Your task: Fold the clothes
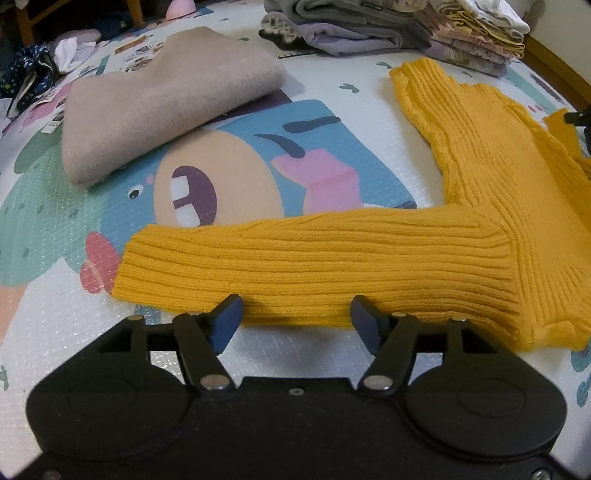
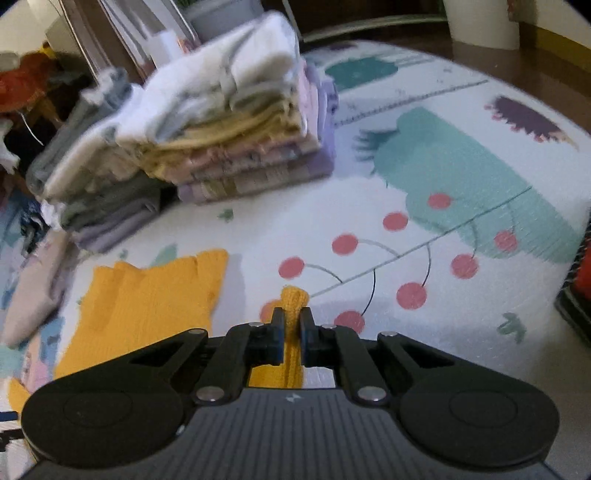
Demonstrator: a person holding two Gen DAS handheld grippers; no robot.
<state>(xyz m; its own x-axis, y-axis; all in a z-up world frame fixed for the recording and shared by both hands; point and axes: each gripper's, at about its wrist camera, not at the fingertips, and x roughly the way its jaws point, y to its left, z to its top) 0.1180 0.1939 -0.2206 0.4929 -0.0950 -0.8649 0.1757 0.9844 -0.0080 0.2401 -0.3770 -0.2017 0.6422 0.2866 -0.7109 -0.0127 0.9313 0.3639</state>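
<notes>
A mustard-yellow ribbed sweater [image 1: 491, 177] lies spread on the printed play mat [image 1: 258, 177], one sleeve [image 1: 295, 258] stretched out to the left. My left gripper [image 1: 295, 317] stands open at that sleeve's near edge, its blue pads on either side of the edge without pressing it. In the right wrist view the sweater's body [image 2: 147, 306] lies at the left. My right gripper [image 2: 291, 328] is shut on a narrow fold of the yellow sweater [image 2: 293, 295], which pokes up between the pads.
A folded beige sweater [image 1: 166, 99] lies on the mat at the left. Stacks of folded clothes [image 2: 221, 129] stand at the back, also visible as stacks of folded clothes [image 1: 388, 26]. Loose dark fabric [image 1: 26, 77] lies at the far left. A dark box edge [image 2: 580, 291] sits at the right.
</notes>
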